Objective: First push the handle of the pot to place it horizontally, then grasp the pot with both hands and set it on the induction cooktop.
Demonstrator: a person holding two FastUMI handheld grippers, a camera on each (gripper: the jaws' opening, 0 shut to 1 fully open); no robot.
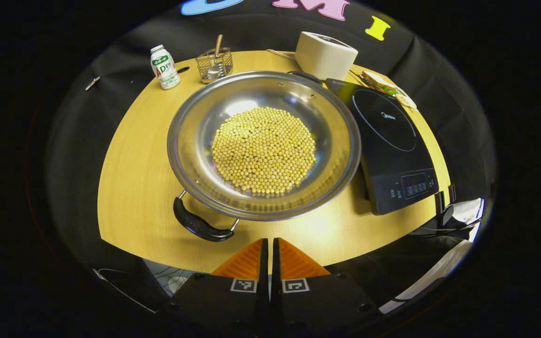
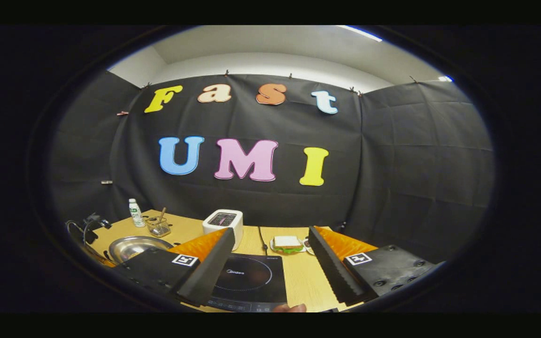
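A wide steel pot (image 1: 190, 141) holding yellow beans (image 1: 264, 150) sits mid-table in the left gripper view. One black handle (image 1: 198, 225) points to the near left, the other (image 1: 304, 75) to the far right, so the handles lie diagonally. The black induction cooktop (image 1: 388, 141) lies just right of the pot. My left gripper (image 1: 269, 246) hovers at the table's near edge, jaws shut and empty, just right of the near handle. In the right gripper view my right gripper (image 2: 270, 253) is open above the cooktop (image 2: 249, 277), with the pot (image 2: 134, 246) far to its left.
A white toaster (image 1: 324, 54), a wire basket with a spoon (image 1: 214, 63) and a small white bottle (image 1: 164, 67) stand along the table's back. A sandwich on a plate (image 1: 385, 87) lies behind the cooktop. Cables hang off the table's right edge (image 1: 444, 220).
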